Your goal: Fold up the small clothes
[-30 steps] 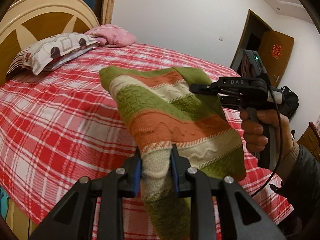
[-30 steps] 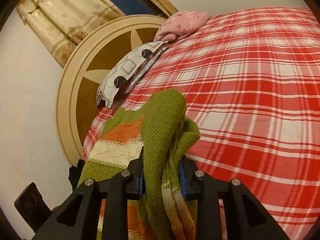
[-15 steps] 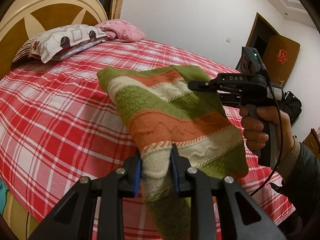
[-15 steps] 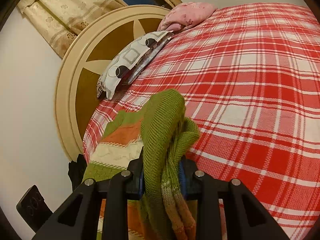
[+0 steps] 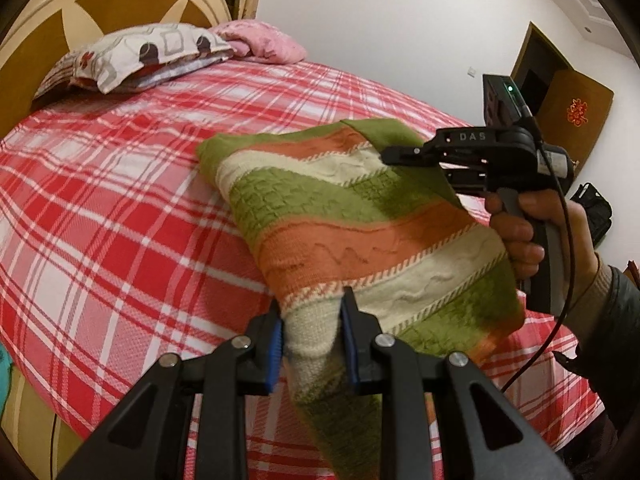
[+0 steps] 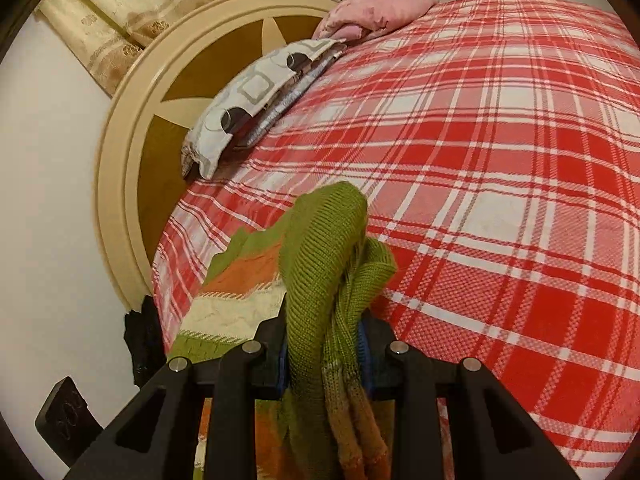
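Plaid bedspread (image 5: 120,208), patterned pillow (image 5: 152,52), round headboard (image 6: 132,152), white walls.

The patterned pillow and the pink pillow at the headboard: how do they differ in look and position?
The patterned pillow is white with grey squares and dark circles; the pink pillow is plain pink with faint speckles. The patterned pillow lies flatter and wider; the pink pillow looks bunched and partly tucked behind it. Both rest on the red plaid bedcover by the headboard.

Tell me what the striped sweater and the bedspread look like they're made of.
Striped sweater: soft, matte knitted yarn, probably wool or acrylic; raised cable and ribbed stitches show. Red plaid bedspread: flat woven cloth, likely cotton; a fine checked weave texture shows.
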{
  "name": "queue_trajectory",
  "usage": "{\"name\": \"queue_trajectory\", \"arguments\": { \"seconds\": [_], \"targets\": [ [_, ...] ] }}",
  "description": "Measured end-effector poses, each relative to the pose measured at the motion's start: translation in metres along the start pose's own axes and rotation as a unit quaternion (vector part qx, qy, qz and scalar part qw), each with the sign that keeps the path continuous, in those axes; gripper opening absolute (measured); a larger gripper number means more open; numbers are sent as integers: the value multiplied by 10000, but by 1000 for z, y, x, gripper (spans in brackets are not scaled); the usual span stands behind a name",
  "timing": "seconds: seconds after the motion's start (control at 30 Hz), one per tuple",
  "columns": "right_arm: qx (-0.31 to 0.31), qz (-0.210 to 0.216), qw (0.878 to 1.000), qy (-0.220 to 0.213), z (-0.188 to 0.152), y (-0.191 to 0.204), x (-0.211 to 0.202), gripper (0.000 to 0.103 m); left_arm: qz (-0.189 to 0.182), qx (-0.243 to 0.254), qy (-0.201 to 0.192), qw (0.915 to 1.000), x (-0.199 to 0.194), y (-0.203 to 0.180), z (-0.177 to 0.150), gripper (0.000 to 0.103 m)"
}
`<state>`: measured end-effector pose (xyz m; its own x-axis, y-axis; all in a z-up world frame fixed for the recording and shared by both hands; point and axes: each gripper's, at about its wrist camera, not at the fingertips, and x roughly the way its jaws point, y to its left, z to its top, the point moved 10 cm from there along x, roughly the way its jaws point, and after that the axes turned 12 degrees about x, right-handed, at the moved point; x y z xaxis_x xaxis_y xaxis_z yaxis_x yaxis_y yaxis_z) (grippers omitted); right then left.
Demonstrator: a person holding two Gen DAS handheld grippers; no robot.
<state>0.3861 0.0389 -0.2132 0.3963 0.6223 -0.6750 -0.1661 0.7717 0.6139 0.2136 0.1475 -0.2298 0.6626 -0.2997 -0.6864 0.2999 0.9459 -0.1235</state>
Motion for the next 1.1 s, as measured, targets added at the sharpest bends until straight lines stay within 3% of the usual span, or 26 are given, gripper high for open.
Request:
{"name": "queue_trajectory", "arguments": {
  "seconds": [0.23, 0.37, 0.63, 0.73, 0.9, 0.97, 1.1],
  "targets": [
    [-48, -449, 9989, 130, -4, -21, 15, 28, 59, 88, -29, 9999, 5, 2, -10, 34],
    [-358, -608, 9975, -20, -15, -16, 0, 36, 226, 207, -7, 9995, 4, 2, -16, 41],
    [-1095, -626, 9920, 32, -87, 0, -60, 47, 378, 324, 27, 9988, 3, -1, -27, 55],
    [-1264, -963, 9873, 79, -113, -8, -62, 47, 453, 296, 26, 9985, 2, -3, -31, 57],
    [-1209, -1281, 9843, -66, -124, -27, -57, 49, 517, 286, 97, 9982, -1, -6, -36, 64],
    [-1052, -1276, 9862, -102, -124, -35, -58, 55, 549, 406, 239, 9974, 0, -13, -44, 75],
    [-1029, -1384, 9847, -246, -134, -48, -69, 57, 733, 636, 274, 9949, -4, -22, -46, 75]
  ]
}}
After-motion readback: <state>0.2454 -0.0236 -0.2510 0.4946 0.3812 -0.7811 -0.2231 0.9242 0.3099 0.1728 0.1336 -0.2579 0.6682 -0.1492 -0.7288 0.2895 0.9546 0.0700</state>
